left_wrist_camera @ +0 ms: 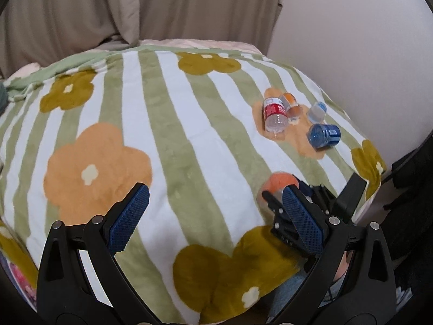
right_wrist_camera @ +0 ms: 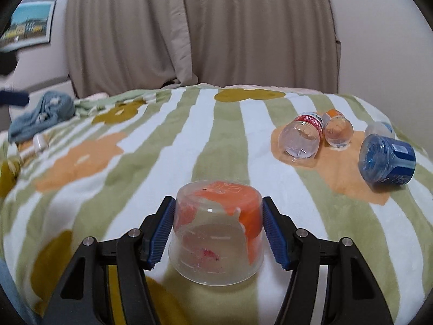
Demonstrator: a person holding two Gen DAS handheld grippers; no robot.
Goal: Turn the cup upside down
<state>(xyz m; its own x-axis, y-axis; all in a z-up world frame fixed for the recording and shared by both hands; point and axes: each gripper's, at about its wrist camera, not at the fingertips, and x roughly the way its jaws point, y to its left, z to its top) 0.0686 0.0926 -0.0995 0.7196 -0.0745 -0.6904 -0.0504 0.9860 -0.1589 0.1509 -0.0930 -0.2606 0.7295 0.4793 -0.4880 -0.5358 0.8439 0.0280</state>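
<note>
A clear plastic cup with an orange print (right_wrist_camera: 217, 230) stands upside down, rim down, on the striped flowered blanket (right_wrist_camera: 151, 162). My right gripper (right_wrist_camera: 216, 230) has its blue pads (right_wrist_camera: 162, 233) against both sides of the cup, shut on it. In the left wrist view the cup (left_wrist_camera: 280, 182) shows only as an orange blur behind the right gripper's black frame (left_wrist_camera: 303, 211). My left gripper (left_wrist_camera: 216, 205) is open and empty, hovering over the blanket left of the cup.
Several bottles lie on their sides at the right: a red-labelled clear one (right_wrist_camera: 303, 138), an orange-labelled one (right_wrist_camera: 338, 130), a small clear one (right_wrist_camera: 379, 130) and a blue one (right_wrist_camera: 387, 159). A blue cloth (right_wrist_camera: 40, 116) lies far left. Curtains hang behind.
</note>
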